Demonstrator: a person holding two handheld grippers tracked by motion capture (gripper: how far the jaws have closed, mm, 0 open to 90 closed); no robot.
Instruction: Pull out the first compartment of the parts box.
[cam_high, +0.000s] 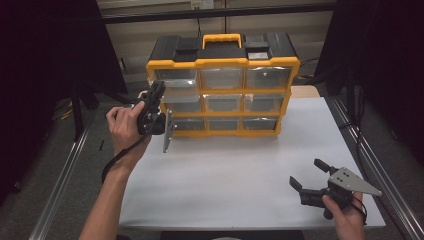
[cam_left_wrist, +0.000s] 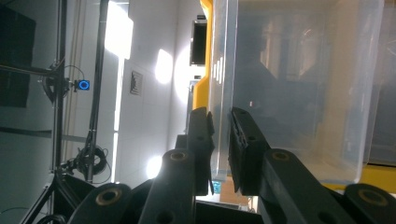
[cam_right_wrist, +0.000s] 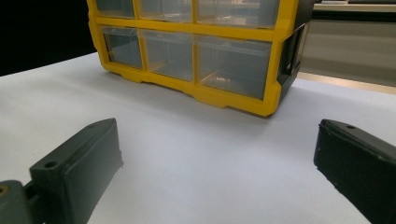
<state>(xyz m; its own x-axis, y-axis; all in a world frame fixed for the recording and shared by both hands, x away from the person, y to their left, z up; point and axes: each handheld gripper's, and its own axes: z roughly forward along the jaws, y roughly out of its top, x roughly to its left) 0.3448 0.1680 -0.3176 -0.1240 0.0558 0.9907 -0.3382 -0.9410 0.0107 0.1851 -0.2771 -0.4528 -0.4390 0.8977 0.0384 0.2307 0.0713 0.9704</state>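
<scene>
We note the yellow-and-black plastic organiser cabinet (cam_high: 223, 85) sits at the white table's (cam_high: 240, 170) far edge so its clear plastic drawer (cam_high: 177, 92), top-left, slides toward us, its front lip clenched by the left gripper (cam_left_wrist: 222, 149); right gripper (cam_high: 310, 175) rests released.

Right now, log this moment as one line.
left gripper: shut on drawer front, top-left, part out | right gripper: open, idle over table | organizer: other drawers in

hidden: drawer front (cam_left_wrist: 219, 93) edge between left gripper (cam_left_wrist: 222, 149) pads | cut off: organizer (cam_right_wrist: 196, 51) top rows by right gripper view's upper edge | unclear: drawer contents behind cloudy plastic, beside organizer's left column
</scene>
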